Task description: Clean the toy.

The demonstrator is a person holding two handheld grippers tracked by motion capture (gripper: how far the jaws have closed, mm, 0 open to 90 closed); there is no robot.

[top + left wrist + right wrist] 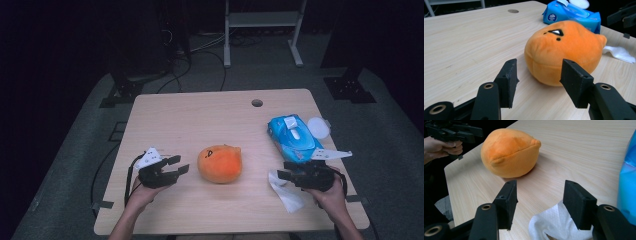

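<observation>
Your left claw [179, 165] sits at the near left of the surface [200, 115], its jaws parted with nothing between them. It points at the orange plush [220, 163], which lies just ahead of its tips and apart from them. In the left gripper view the plush [564, 53] rests on the wood beyond the gap between the jaws, its face markings turned up and toward the far side.

Your right claw [284, 173] is at the near right, jaws standing wide and holding nothing. A white tissue [285, 192] lies crumpled on the surface right under and in front of it; in the right gripper view the tissue [551, 225] shows low between the jaws, but the pads are not pressing it. The plush [509, 152] sits farther off, with your left hand [442, 147] beyond it.

The blue wipes pack [292, 137] lies at the right, just behind your right claw, with a round white lid [318, 127] beside it at the far edge.
</observation>
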